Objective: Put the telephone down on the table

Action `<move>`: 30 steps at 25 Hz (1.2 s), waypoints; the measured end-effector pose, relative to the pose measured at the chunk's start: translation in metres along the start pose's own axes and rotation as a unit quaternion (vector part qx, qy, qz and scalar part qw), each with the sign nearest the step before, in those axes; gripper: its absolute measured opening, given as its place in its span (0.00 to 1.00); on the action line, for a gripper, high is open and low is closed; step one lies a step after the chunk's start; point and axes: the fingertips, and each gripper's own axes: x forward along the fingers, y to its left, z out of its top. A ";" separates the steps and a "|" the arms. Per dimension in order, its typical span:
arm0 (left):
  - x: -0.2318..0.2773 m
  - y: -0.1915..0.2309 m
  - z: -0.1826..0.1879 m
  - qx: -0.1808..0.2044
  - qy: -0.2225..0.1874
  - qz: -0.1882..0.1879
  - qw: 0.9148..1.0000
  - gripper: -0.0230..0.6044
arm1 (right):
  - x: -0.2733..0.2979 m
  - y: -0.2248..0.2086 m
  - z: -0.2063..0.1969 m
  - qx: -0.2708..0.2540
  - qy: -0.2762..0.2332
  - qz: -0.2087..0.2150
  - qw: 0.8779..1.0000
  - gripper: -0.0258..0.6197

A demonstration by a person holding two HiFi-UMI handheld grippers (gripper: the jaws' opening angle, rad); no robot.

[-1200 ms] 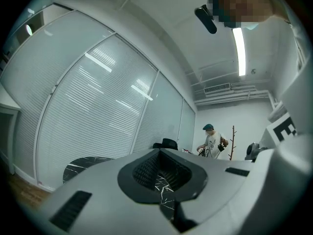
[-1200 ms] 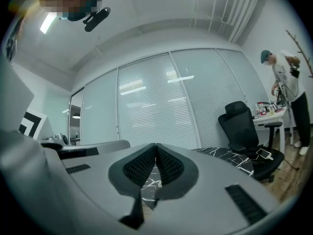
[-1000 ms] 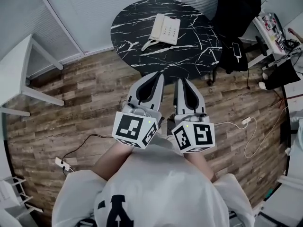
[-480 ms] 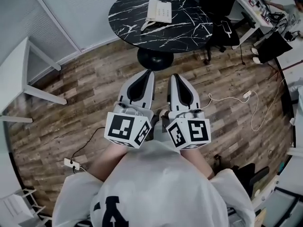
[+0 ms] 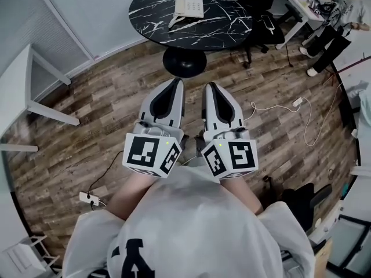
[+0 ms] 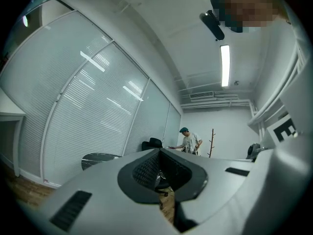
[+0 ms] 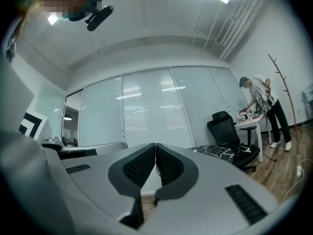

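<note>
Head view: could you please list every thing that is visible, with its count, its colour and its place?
round table: one, black marble with white veins, top centre
telephone: one, white, lying on the table
office chair: one, black, right of the table
desk: one, white, left edge
power strip: one, white, on the floor at lower left
cable with plug: one, white, on the floor at right
other person: one, pale shirt, dark trousers, top right
floor: brown wood planks
left gripper: one, grey, shut, empty
right gripper: one, grey, shut, empty
</note>
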 end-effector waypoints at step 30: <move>-0.136 -0.174 -0.028 -0.004 -0.004 0.005 1.000 0.05 | -0.214 0.002 0.012 -0.006 0.012 0.025 1.000 0.09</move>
